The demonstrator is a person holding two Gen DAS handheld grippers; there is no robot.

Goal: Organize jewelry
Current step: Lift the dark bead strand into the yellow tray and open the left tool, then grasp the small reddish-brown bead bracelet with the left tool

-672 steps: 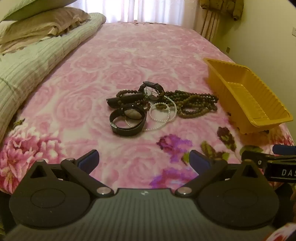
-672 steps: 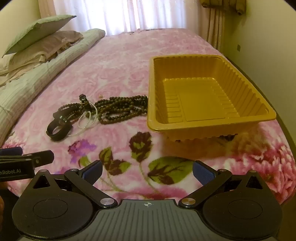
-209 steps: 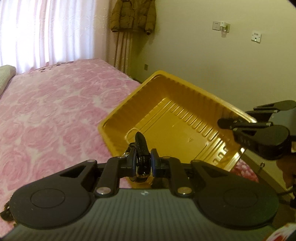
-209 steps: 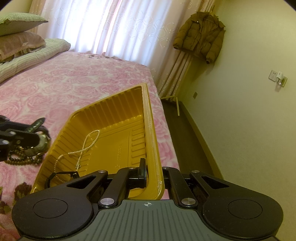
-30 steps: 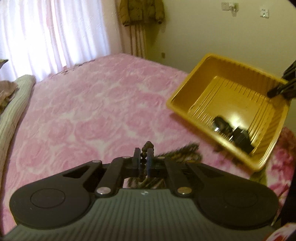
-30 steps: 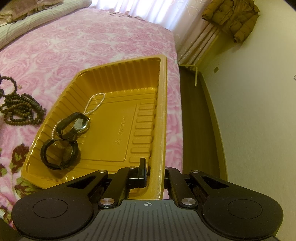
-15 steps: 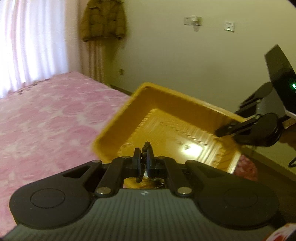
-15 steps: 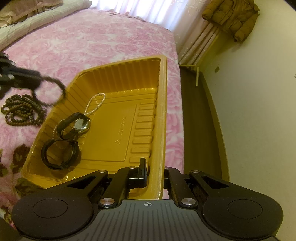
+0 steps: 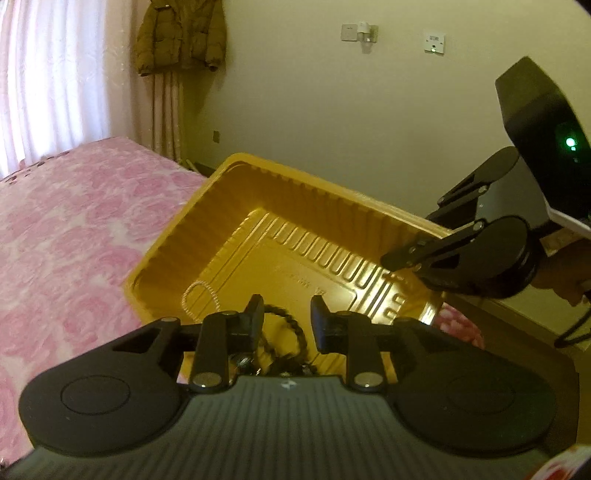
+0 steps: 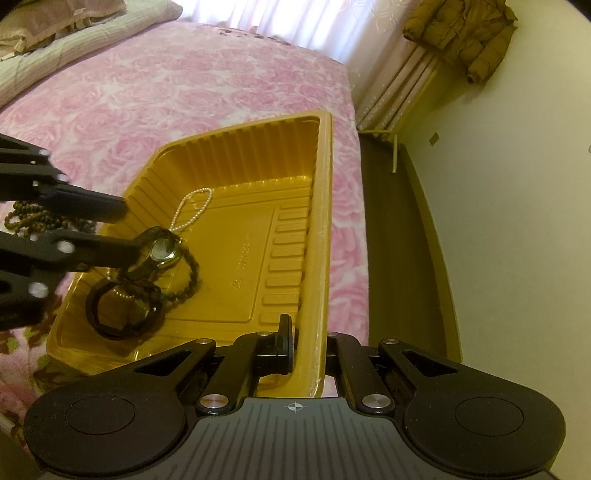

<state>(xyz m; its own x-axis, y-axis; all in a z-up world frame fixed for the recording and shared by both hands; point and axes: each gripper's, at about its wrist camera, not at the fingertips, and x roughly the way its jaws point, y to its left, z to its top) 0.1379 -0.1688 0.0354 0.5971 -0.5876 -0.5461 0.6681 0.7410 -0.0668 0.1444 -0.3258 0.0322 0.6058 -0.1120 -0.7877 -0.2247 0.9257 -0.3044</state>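
Observation:
A yellow plastic tray rests tilted at the bed's right edge. My right gripper is shut on its near rim. The tray holds a watch, a black bangle, a pearl strand and a dark bead strand. My left gripper hovers over the tray's left side and its jaws are opening. The dark bead strand lies loose below them, touching neither pad. More brown beads remain on the bed left of the tray.
The bed has a pink rose blanket, with a green quilt and pillows at its far left. A dark floor strip and a cream wall run right of the tray. A jacket hangs by the curtains.
My left gripper swung from the bed to over the tray with the dark bead strand, then its jaws parted and the strand dropped into the tray. The right gripper stayed still.

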